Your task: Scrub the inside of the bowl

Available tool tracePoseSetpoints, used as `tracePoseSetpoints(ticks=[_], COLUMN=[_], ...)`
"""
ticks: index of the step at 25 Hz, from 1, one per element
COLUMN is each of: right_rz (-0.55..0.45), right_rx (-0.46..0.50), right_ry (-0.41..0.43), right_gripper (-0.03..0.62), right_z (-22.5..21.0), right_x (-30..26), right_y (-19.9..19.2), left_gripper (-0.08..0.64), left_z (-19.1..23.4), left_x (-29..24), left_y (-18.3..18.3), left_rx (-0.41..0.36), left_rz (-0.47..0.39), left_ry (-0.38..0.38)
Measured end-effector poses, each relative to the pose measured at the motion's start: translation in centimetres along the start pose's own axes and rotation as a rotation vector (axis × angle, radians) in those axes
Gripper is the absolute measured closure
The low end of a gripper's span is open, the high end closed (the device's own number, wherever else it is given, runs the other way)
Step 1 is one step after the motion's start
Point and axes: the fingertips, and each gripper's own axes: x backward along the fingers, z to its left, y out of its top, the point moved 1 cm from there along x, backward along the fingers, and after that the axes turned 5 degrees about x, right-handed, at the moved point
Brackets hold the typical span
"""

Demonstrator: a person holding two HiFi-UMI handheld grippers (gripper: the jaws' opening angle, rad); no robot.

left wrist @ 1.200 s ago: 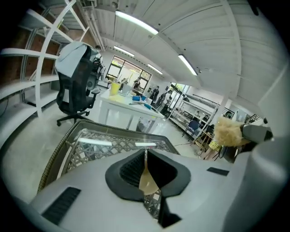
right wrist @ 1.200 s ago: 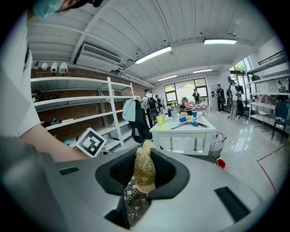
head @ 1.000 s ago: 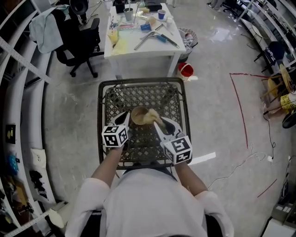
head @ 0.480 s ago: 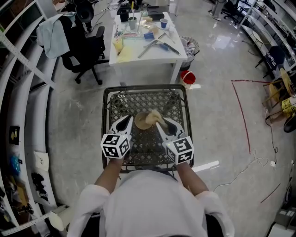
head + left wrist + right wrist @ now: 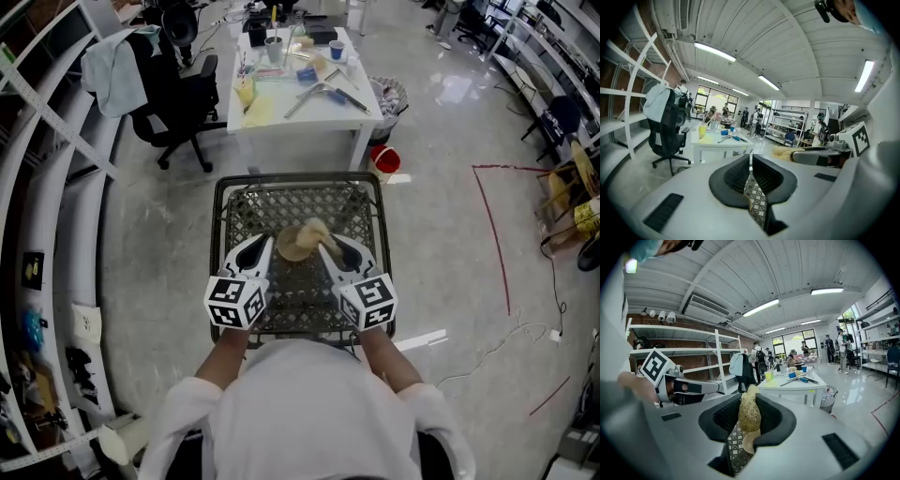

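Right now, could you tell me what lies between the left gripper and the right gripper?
In the head view, the bowl lies between them, with the straw-coloured scrubber at its right edge.

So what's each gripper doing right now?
Left gripper: closed, pinching the rim of the small tan bowl.
Right gripper: closed on the straw-coloured fibre scrubber.

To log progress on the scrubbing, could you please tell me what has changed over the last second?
The left gripper, shut on the left rim of the bowl, has risen slightly, and the bowl now looks tipped toward the scrubber rather than showing its round opening. Unchanged: the right gripper stays shut on the scrubber at the bowl's right edge, above the same part of the mesh table.
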Motion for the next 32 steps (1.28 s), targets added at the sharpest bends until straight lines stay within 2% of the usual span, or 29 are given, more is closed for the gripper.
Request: tracePoseSetpoints(ticks=[7,11,18,32], right_rz=[0.006,0.007,0.023,0.032], right_rx=[0.006,0.012,0.023,0.023], right_ry=[-0.002,-0.011,-0.008,-0.006], right_gripper=[0.492,0.492,0.492,0.492], right_z=[-0.1,-0.1,0.0,-0.2], right_x=[0.2,0.4,0.2,0.1], right_y=[0.0,-0.1,-0.3,-0.5], left_gripper=[0.514,0.514,0.514,0.514], left_z=[-0.2,-0.5,-0.4,-0.6], left_x=[1.2,1.7,1.6,1.2], left_y=[-0.2,-0.7,-0.9,-0.8], left_rx=[0.06,0.036,0.069,0.083], left_rz=[-0.004,0.013,0.011,0.011], left_ry=[0.014,0.029,0.029,0.02])
